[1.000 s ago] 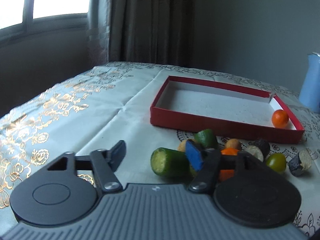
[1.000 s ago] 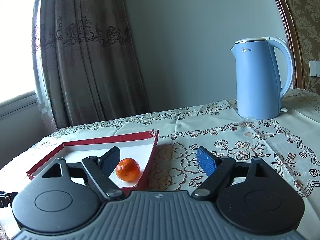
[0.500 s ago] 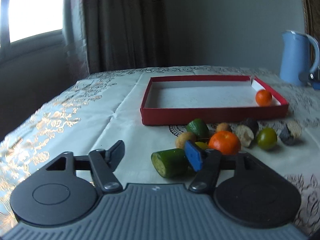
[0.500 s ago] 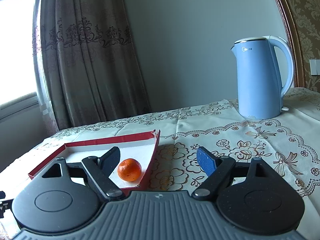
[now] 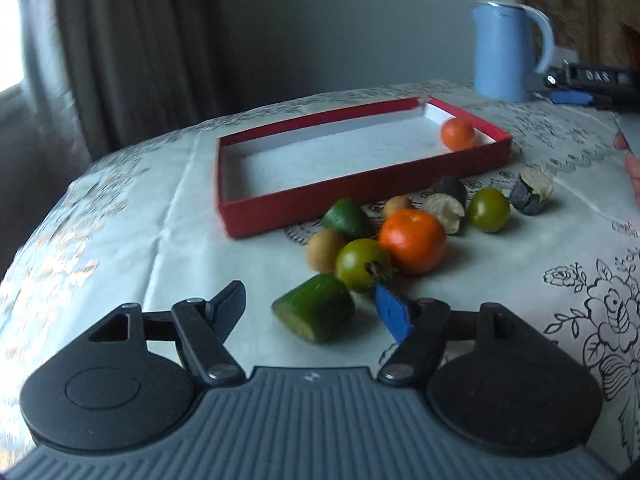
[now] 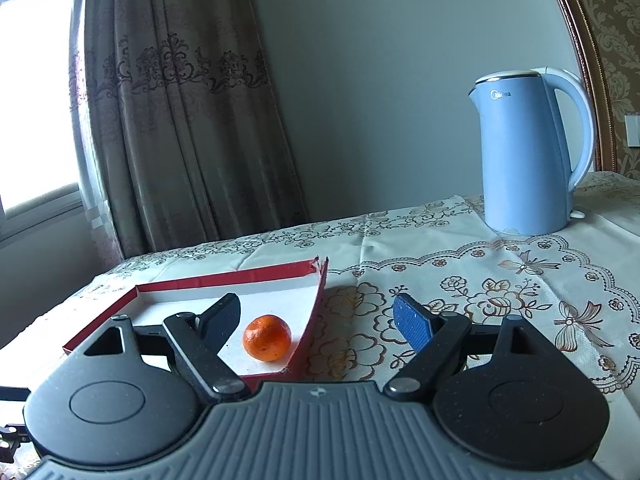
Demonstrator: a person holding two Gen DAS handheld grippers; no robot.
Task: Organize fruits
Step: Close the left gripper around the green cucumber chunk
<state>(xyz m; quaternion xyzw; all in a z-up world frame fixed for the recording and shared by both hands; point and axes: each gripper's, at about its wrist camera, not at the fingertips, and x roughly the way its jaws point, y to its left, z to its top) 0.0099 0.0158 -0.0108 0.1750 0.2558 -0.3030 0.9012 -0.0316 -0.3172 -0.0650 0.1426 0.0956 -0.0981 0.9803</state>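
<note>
A red tray [image 5: 304,202] with a white floor holds one small orange [image 5: 458,133] in its right corner. In front of it lies a pile of fruit: a cut green piece [image 5: 316,312], a green round fruit [image 5: 362,265], a big orange [image 5: 413,240], a tan ball [image 5: 322,250], and dark pieces [image 5: 532,190]. My left gripper [image 5: 312,312] is open and empty, low over the cloth, with the cut green piece between its fingers. My right gripper [image 6: 318,318] is open and empty above the tray's corner [image 6: 312,308], beside the small orange [image 6: 267,337].
A blue kettle [image 6: 528,152] stands at the back right of the table; it also shows in the left wrist view [image 5: 506,50]. The right gripper's body [image 5: 580,80] shows at the far right there. Curtains and a window are behind the table.
My left gripper has swung right and risen, so the fruit pile now sits nearer the centre of its view. The right gripper has barely moved. Both stay open.
</note>
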